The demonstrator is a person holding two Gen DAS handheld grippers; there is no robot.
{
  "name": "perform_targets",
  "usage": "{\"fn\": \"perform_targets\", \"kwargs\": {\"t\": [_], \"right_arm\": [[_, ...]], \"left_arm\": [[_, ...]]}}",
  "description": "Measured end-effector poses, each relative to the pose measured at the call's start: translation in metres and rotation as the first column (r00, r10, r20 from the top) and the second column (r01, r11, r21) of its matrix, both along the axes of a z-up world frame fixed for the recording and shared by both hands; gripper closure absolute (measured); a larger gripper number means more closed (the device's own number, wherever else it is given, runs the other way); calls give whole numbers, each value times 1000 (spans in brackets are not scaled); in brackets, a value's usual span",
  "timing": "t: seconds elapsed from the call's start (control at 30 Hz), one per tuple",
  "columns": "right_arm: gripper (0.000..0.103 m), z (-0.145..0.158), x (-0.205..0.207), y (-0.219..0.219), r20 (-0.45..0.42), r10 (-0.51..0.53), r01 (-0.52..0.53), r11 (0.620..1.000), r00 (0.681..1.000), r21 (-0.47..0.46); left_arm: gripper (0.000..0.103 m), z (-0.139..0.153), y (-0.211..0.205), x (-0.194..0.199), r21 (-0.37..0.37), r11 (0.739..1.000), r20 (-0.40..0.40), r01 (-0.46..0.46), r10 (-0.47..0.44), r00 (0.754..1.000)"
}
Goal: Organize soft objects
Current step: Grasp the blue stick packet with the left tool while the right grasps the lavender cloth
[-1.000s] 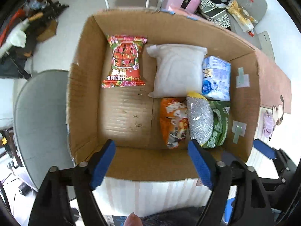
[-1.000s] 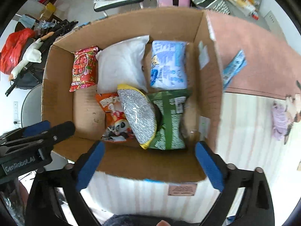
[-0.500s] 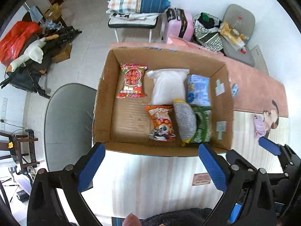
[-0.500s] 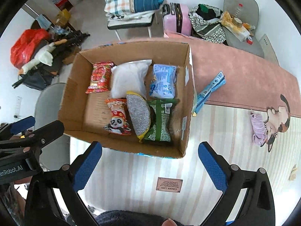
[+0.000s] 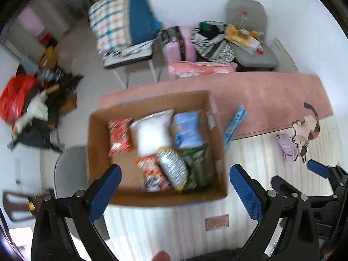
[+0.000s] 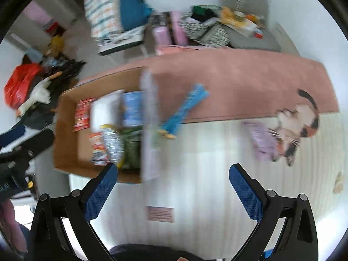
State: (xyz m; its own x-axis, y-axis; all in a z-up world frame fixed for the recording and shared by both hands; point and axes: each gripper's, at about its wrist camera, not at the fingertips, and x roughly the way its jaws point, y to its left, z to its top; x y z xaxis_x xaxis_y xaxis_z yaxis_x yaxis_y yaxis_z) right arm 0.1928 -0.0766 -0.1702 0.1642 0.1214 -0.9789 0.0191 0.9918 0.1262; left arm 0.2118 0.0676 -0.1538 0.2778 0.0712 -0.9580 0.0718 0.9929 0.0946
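Left wrist view looks down on an open cardboard box standing on a pale striped mat, at the edge of a pink rug. Six soft packets lie inside it. Along the far side, from left to right, are a red packet, a white pouch and a pale blue packet. Nearer the camera are an orange snack bag, a silver bag with yellow ends partly on top of its neighbours, and a green bag. A seventh item, one long blue packet, lies outside, just beside the box's right wall, across the border of rug and mat.

Both views are blurred, so print on the packets cannot be read.

The left gripper has its blue pads spread wide, with nothing between them and touching nothing; it hangs above the box's near wall. The right gripper likewise stands wide apart and empty, over bare mat to the right of the box, well away from the long blue packet.

Two grippers, one box, seven packets in all.
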Motion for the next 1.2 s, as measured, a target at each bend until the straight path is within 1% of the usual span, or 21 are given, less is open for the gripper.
{"fn": "perform_targets", "kwargs": {"t": [0.03, 0.13, 0.17, 0.23, 0.33, 0.4, 0.43, 0.5, 0.6, 0.7, 0.8, 0.87, 0.9, 0.97, 1.0, 1.03, 1.13, 1.2], "right_arm": [[0, -5, 3, -18, -10, -19, 19, 1000, 1000, -19], [0, -24, 14, -60, -49, -61, 56, 995, 997, -84], [0, -32, 18, -73, -62, -71, 64, 992, 996, -112], [0, -49, 27, -98, -95, -94, 78, 985, 991, -157], [0, -79, 42, -129, -154, -112, 83, 980, 982, -182], [0, -102, 53, -149, -206, -120, 83, 980, 971, -182], [0, -110, 56, -155, -222, -120, 79, 979, 968, -185], [0, -127, 65, -165, -257, -111, 67, 982, 960, -175], [0, -157, 77, -178, -316, -85, 36, 986, 945, -160], [0, -180, 86, -182, -361, -64, 3, 986, 931, -168], [0, -200, 91, -183, -407, -26, -49, 984, 913, -172], [0, -211, 92, -183, -437, -7, -70, 985, 900, -158], [0, -215, 92, -183, -443, -3, -73, 985, 896, -154], [0, -223, 93, -184, -459, 10, -84, 987, 888, -140], [0, -226, 93, -184, -466, 16, -88, 987, 885, -134], [0, -229, 93, -184, -469, 14, -84, 988, 883, -128], [0, -234, 94, -186, -480, 15, -74, 992, 877, -103], [5, -237, 96, -187, -483, 10, -69, 992, 876, -105]], "left_arm": [[1, -7, -18, 12, 21, 999, -8, 31, -30, 1000], [1, -30, -54, 40, 50, 994, -46, 95, -93, 995], [1, -42, -69, 52, 63, 990, -72, 127, -122, 990], [1, -68, -97, 76, 89, 980, -126, 181, -169, 978], [1, -105, -132, 103, 102, 964, -218, 246, -220, 951], [1, -137, -154, 117, 113, 944, -300, 309, -264, 917], [1, -153, -164, 123, 107, 936, -343, 336, -282, 896], [1, -183, -176, 134, 103, 924, -420, 369, -296, 858], [1, -226, -183, 145, 77, 923, -523, 378, -285, 803], [1, -254, -186, 149, 54, 928, -585, 369, -270, 764], [3, -274, -186, 150, 22, 940, -633, 339, -250, 733], [9, -284, -187, 148, 8, 941, -655, 338, -250, 713], [11, -288, -187, 148, 11, 941, -661, 339, -247, 709], [27, -293, -187, 146, 11, 940, -668, 340, -246, 702], [32, -296, -187, 144, 16, 940, -674, 341, -242, 698], [41, -298, -187, 142, 15, 940, -679, 341, -241, 694], [52, -297, -190, 139, -2, 944, -678, 329, -243, 694], [59, -295, -192, 136, 3, 941, -671, 338, -249, 699]]}}
